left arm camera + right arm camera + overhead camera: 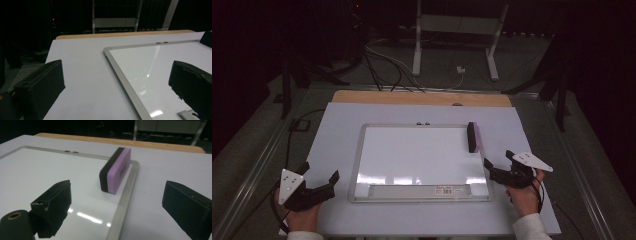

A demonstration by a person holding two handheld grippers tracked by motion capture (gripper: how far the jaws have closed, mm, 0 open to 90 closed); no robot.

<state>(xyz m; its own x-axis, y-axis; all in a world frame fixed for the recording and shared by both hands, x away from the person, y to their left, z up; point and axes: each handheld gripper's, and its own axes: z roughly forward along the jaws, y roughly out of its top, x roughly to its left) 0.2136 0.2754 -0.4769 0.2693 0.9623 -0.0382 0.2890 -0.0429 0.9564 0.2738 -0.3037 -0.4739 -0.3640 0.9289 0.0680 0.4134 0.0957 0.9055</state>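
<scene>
On white table (337,130), whiteboard (412,155) with eraser (473,136) standing apart; both grippers, left (319,176) and right (497,161), open, empty.

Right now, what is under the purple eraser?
The purple eraser stands on its long edge on the whiteboard, right beside the board's metal frame. The strip of board beneath it is covered, so any marks there are hidden.

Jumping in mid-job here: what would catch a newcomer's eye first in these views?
The purple-and-black eraser stands on its edge at the far right corner of the whiteboard, the one spot of colour on the pale table. The right tool sits just short of it, jaws open and empty. The left tool rests open beside the board's near left corner.
</scene>
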